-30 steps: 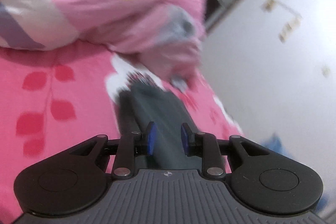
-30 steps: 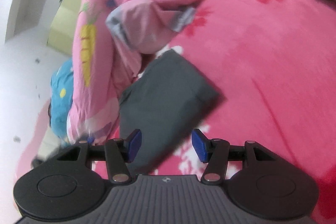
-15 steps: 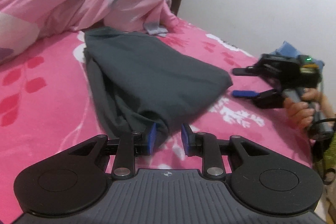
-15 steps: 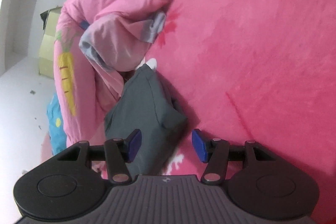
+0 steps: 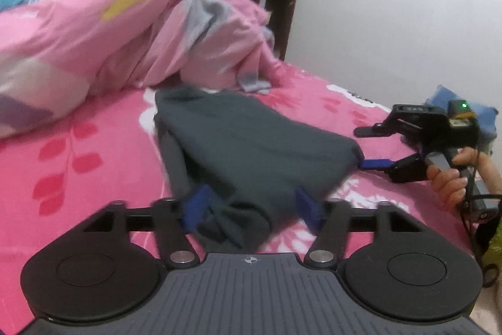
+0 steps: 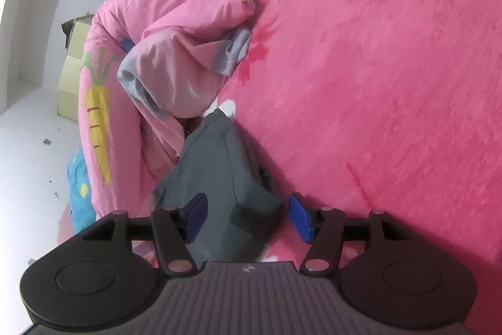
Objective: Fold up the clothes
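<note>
Pink bed (image 5: 94,153) carrying a folded dark grey garment (image 5: 251,143)
Left tool (image 5: 251,206) opening, garment's edge between its pads, ungripped; right tool (image 6: 248,217) opening too, straddling a corner.

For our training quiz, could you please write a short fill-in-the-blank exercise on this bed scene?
1. The folded garment is dark ____.
2. It lies on a ____ bedsheet.
3. The quilt shows a printed ____.
4. The left hand-held gripper has jaws that are ____.

Missing words: grey; pink; carrot; opening
</note>
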Demonstrator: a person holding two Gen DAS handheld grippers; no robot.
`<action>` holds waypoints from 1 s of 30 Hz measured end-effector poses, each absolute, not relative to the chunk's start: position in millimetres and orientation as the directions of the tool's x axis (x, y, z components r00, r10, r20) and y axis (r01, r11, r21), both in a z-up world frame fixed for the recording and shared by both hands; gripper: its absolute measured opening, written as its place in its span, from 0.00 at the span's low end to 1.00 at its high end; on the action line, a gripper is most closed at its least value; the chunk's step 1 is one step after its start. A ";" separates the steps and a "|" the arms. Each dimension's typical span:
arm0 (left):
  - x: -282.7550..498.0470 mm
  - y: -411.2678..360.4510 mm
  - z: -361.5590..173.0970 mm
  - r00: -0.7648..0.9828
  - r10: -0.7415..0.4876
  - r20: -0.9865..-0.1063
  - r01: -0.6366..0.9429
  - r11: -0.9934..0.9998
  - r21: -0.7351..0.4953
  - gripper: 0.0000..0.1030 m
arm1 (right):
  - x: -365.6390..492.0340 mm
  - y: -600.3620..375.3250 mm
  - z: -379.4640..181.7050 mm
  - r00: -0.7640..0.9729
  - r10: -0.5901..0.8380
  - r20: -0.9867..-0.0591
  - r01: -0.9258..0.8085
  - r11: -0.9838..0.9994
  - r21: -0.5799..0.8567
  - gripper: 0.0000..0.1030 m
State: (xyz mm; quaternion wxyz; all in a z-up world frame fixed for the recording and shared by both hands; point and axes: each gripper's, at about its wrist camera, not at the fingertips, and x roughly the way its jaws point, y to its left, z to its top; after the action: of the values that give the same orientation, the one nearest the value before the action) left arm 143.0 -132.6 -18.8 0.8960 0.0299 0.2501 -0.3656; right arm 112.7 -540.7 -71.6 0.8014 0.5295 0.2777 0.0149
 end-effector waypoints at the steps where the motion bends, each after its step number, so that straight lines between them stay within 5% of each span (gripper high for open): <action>1: 144.7 -137.4 -21.5 0.604 -0.638 -0.478 0.678 0.726 -0.112 0.62 | 114.4 -539.9 -72.3 0.843 0.319 -0.432 0.271 0.442 0.855 0.59; 10: 162.4 -154.4 -43.2 0.546 -0.643 -0.536 0.689 0.710 -0.149 0.35 | 133.5 -525.4 -71.8 0.825 0.345 -0.447 0.236 0.510 0.827 0.59; 15: 172.9 -149.6 -47.5 0.518 -0.663 -0.541 0.664 0.710 -0.234 0.12 | 142.0 -517.7 -73.3 0.819 0.358 -0.448 0.217 0.530 0.820 0.55; 16: 175.3 -148.8 -48.4 0.511 -0.669 -0.540 0.659 0.708 -0.254 0.10 | 144.5 -515.5 -73.6 0.813 0.359 -0.457 0.219 0.540 0.813 0.50; 18: 179.6 -145.7 -49.4 0.490 -0.687 -0.537 0.643 0.701 -0.310 0.07 | 148.9 -512.0 -75.0 0.801 0.364 -0.475 0.226 0.550 0.804 0.19; 19: 182.1 -142.2 -48.6 0.473 -0.702 -0.533 0.632 0.691 -0.349 0.07 | 150.4 -510.6 -75.9 0.796 0.367 -0.481 0.231 0.551 0.802 0.16; 30: 140.2 -96.5 -17.9 0.273 -0.869 -0.412 0.682 0.477 -0.554 0.04 | 71.0 -497.6 -55.3 0.820 0.409 -0.401 0.194 0.461 0.866 0.13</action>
State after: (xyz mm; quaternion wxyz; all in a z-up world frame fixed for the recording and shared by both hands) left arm 140.2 -96.5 -17.9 0.7862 -0.1348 0.3468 -0.4934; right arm 71.0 -497.6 -55.3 0.8031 0.5148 0.2926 0.0670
